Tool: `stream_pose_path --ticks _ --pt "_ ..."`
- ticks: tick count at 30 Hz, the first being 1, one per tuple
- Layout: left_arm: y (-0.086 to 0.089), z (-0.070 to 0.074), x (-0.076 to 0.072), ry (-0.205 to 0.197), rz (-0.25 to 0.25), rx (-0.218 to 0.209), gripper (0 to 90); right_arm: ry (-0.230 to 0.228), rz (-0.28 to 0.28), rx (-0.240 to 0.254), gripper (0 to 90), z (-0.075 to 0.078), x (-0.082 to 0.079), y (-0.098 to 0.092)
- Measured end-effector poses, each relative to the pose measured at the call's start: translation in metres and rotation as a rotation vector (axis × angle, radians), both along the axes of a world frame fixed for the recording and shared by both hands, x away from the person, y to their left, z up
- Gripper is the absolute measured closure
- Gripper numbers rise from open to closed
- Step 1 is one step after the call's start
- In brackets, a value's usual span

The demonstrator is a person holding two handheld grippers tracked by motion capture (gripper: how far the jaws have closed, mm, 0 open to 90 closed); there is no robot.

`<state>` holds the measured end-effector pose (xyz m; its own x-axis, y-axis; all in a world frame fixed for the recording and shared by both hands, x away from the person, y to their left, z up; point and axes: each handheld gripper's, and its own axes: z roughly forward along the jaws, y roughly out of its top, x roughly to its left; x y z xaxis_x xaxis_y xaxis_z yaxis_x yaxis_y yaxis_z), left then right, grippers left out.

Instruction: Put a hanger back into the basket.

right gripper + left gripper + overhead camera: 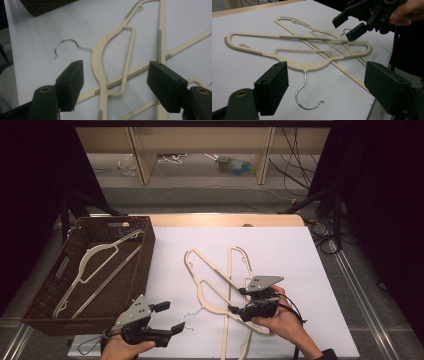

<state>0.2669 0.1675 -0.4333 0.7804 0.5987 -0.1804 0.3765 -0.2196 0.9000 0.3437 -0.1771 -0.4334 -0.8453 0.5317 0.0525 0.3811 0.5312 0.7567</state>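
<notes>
1. Left gripper (167, 316): held near the table's front edge, jaws wide apart and holding nothing. The steel hook (308, 93) of the top hanger (205, 285) lies just ahead of it on the white table (280, 245).
2. Right gripper (239, 300): jaws wide, nothing held, poised over the top hanger's shoulder bar where the two hangers cross.
3. Second hanger (231, 295): lies under the first, crossing it (the bars touch at several points).
4. Risk: closing at the crossing would probably clamp both bars, so both hangers lift together or one drops partway.
5. Risk: the hook is thin and round; a pinch there may let the hanger swing or slip.
6. Basket (145, 255): at the table's left, already holding one hanger (95, 265). A tilted hanger could snag on its rim.
</notes>
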Motion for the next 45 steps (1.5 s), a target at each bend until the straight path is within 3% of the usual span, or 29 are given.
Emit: stream_pose_path --ticks 3,6,8,10,14,16,18,19,25,36,45 --pt "-0.001 -0.003 -0.001 0.014 0.007 0.002 18.1 0.003 -0.008 0.007 30.7 0.000 0.003 0.000" --pt "-0.001 -0.006 0.000 -0.015 -0.005 0.010 17.4 0.006 -0.018 0.005 30.7 0.000 0.007 0.000" --pt "-0.001 -0.007 -0.001 0.006 0.009 0.005 17.2 0.015 -0.022 0.001 31.1 -0.001 0.011 0.001" --pt "0.001 -0.009 0.001 -0.005 0.004 0.011 17.2 0.015 -0.031 -0.003 31.4 -0.003 0.017 0.003" --pt "0.002 -0.013 0.002 0.012 0.017 0.022 17.2 0.014 -0.051 -0.025 33.0 -0.006 0.029 0.011" --pt "0.003 -0.015 0.002 0.016 0.017 0.031 17.5 0.036 -0.049 -0.035 35.2 -0.006 0.035 0.015" --pt "0.004 -0.017 0.003 0.014 0.019 0.032 17.8 0.015 -0.055 -0.038 36.1 -0.009 0.040 0.021" --pt "0.004 -0.016 0.003 0.018 0.025 0.040 17.8 0.036 -0.049 -0.055 37.4 -0.009 0.042 0.022" --pt "0.005 -0.016 0.004 0.015 0.011 0.032 17.7 0.045 -0.034 -0.101 46.6 -0.021 0.053 0.039" --pt "0.003 -0.016 0.003 0.021 0.007 0.035 17.8 0.168 -0.024 -0.236 57.4 -0.034 0.059 0.058" --pt "0.003 -0.016 0.004 0.019 0.000 0.036 18.1 0.200 -0.021 -0.319 65.6 -0.035 0.064 0.072"
